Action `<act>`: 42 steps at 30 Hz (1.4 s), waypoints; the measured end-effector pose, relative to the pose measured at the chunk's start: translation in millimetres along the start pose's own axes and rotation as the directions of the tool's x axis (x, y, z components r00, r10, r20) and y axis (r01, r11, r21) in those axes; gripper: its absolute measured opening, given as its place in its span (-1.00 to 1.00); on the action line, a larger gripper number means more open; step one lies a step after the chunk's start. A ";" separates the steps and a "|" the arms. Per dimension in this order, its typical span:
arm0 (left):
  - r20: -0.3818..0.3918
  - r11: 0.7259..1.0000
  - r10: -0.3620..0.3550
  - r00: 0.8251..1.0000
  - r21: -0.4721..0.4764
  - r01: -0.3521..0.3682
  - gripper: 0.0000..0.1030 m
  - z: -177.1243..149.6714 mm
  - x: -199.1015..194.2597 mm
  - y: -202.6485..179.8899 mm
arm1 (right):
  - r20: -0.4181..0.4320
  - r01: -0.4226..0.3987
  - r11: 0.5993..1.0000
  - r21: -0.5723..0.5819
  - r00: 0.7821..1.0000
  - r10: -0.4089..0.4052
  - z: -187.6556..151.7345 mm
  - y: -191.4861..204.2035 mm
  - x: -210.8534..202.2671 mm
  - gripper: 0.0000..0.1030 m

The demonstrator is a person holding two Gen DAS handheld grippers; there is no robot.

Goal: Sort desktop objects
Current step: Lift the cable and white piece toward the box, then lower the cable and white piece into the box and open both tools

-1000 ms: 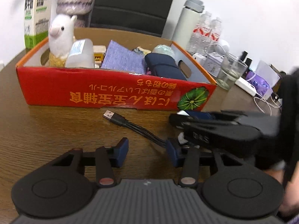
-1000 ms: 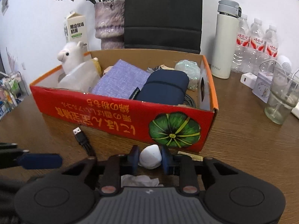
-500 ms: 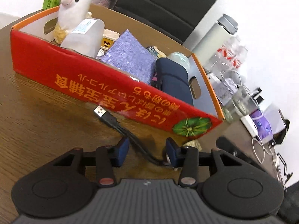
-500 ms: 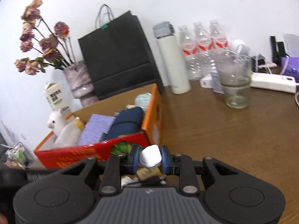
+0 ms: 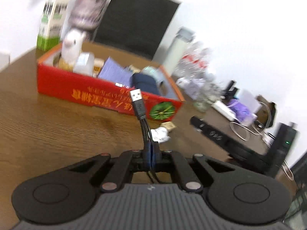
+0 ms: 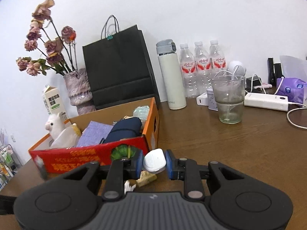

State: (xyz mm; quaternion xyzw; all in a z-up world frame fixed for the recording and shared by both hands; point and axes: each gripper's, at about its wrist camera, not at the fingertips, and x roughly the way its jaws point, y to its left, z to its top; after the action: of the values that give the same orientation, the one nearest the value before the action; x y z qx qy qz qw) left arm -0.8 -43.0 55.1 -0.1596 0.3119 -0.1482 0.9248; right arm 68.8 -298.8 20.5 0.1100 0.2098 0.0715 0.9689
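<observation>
Left wrist view only: left gripper (image 5: 151,158) clenched on a black USB cable (image 5: 143,126), the plug (image 5: 136,96) sticking up off the desk (image 5: 57,126) in front of the red cardboard box (image 5: 86,90). Also only here: the crumpled white paper (image 5: 161,134) in full, beside a small tan scrap (image 5: 168,125), both on the desk near the box's pumpkin-marked corner. Part of the right gripper's black body (image 5: 220,138) to the right, its fingers out of view.

Right wrist view only: right gripper (image 6: 154,162) grasping a small white charger-like case (image 6: 155,161), pads pressed on both sides, raised above the desk (image 6: 230,145) just by the box's near right corner (image 6: 151,134). Further back, a black paper bag (image 6: 119,67), a vase of dried roses (image 6: 78,90), a white flask (image 6: 170,74), a glass (image 6: 229,99), a white power bank (image 6: 265,101).

Hard to make out: whole left view smeared by motion, box print and far desk clutter unreadable. Cable's lower end hidden behind the left gripper. In the right view, paper and scrap mostly hidden beneath the right gripper; box contents partly covered by one another.

Counts: two grippers, one cable, one white case, one box. Inside the box, one white plush alpaca (image 6: 54,124), one clear bottle (image 6: 65,137), one lilac cloth (image 6: 95,133), one navy pouch (image 6: 124,130). Three water bottles (image 6: 203,67), one milk carton (image 6: 52,101).
</observation>
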 end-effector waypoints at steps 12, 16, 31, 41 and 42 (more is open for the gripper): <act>0.195 0.996 -0.036 0.980 0.082 0.020 -0.95 39.0 -82.6 18.2 | 0.018 -0.112 0.991 -0.068 0.993 0.113 -6.6 51.0 -92.0 -0.54; 0.202 0.984 -0.118 0.972 0.153 0.088 -0.95 101.0 -79.9 17.0 | 0.084 -0.128 0.987 -0.093 0.987 0.136 32.8 59.3 -99.5 -0.54; -0.208 0.921 0.018 0.978 0.384 0.064 -0.95 220.4 154.7 23.8 | -0.232 -0.080 0.980 -0.179 0.972 0.037 147.5 62.7 112.4 -0.54; -0.213 0.944 0.105 0.971 0.327 -0.031 -0.04 215.0 208.1 61.2 | -0.387 -0.022 0.980 -0.195 0.920 -0.057 131.8 44.8 194.6 -0.34; -0.209 0.943 0.111 0.972 0.331 -0.037 -0.03 219.2 203.9 59.3 | -0.382 -0.016 0.980 -0.197 0.922 -0.062 133.4 44.5 194.4 -0.34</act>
State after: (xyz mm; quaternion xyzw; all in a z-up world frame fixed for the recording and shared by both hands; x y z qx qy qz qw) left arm 301.7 -21.1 89.5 0.0248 0.3914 -0.1795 0.9022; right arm 296.4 -244.3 73.8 -0.0046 0.3896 0.1007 0.9155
